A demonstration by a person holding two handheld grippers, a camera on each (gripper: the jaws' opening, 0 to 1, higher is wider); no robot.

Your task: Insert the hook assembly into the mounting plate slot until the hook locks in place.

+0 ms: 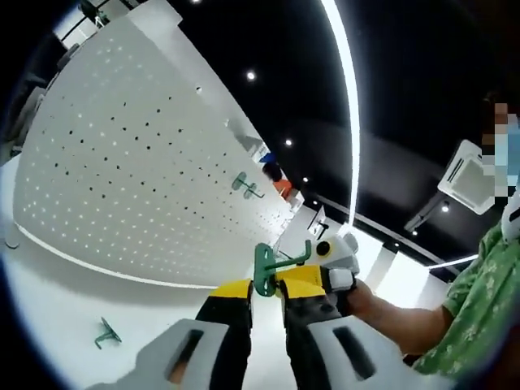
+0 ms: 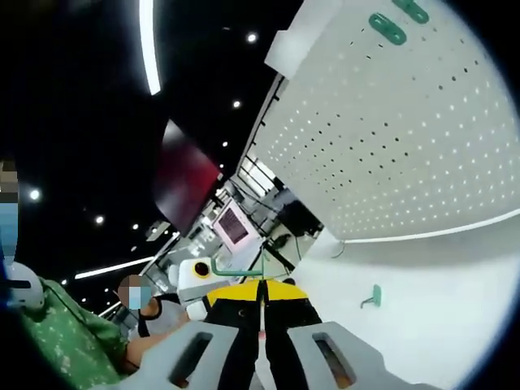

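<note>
My left gripper (image 1: 266,302) pinches a green hook (image 1: 266,270) by its flat oval base plate, jaws narrowed onto it, so the bent wire arm sticks out sideways toward my right gripper (image 1: 337,268), which comes in from the right of the left gripper view and seems to meet the wire end; judging from that, I'm steadying or re-gripping the hook between both hands before lining it up. In the right gripper view my right gripper (image 2: 262,299) has its jaws nearly closed, a thin green wire (image 2: 237,270) running just beyond the tips; I cannot tell if they actually clamp it. The white pegboard (image 1: 122,162) stands upright well apart from the held hook, a matte panel with regular rows of small dark holes and slots, so insertion hasn't started yet. Two green hooks (image 1: 246,186) already hang on it, base plates flat against the panel, which probably shows the target seating. Another spare hook (image 1: 106,332) lies on the white tabletop (image 1: 49,317) near the board's foot, also seen in the right gripper view as a small green piece (image 2: 372,296). Hooks look like smooth coated metal or plastic, glossy green, oval plate plus thin rod. Jaw pads are yellow and black, hard-looking, with grey plastic finger bodies. Tabletop is smooth and bright. A person in a green patterned sleeve (image 1: 475,317) holds the grippers.
</note>
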